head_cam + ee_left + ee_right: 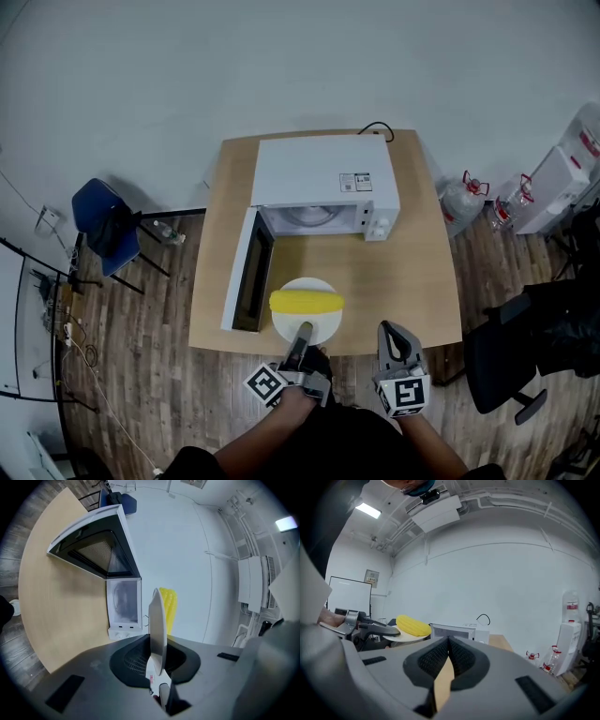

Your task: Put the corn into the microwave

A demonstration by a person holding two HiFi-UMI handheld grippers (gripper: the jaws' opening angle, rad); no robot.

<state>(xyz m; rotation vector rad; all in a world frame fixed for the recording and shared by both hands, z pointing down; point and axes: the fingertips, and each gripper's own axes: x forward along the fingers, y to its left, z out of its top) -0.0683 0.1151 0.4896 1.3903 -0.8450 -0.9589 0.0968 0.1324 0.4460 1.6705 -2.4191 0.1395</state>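
A yellow corn cob (306, 301) lies on a round white plate (324, 324) over the near edge of the wooden table (412, 281). My left gripper (304, 331) is shut on the plate's near rim. In the left gripper view the plate (158, 630) stands edge-on between the jaws, with the corn (168, 609) on its far side. The white microwave (323, 178) stands at the back of the table with its door (246, 281) swung open to the left. My right gripper (390, 332) is shut and empty, to the right of the plate. The right gripper view shows the corn (412, 625) at left.
A blue chair (108, 225) stands left of the table. Water bottles (464, 197) and a white appliance (553, 183) are on the floor at right, with a black office chair (525, 347) nearer. A black cable (375, 128) runs behind the microwave.
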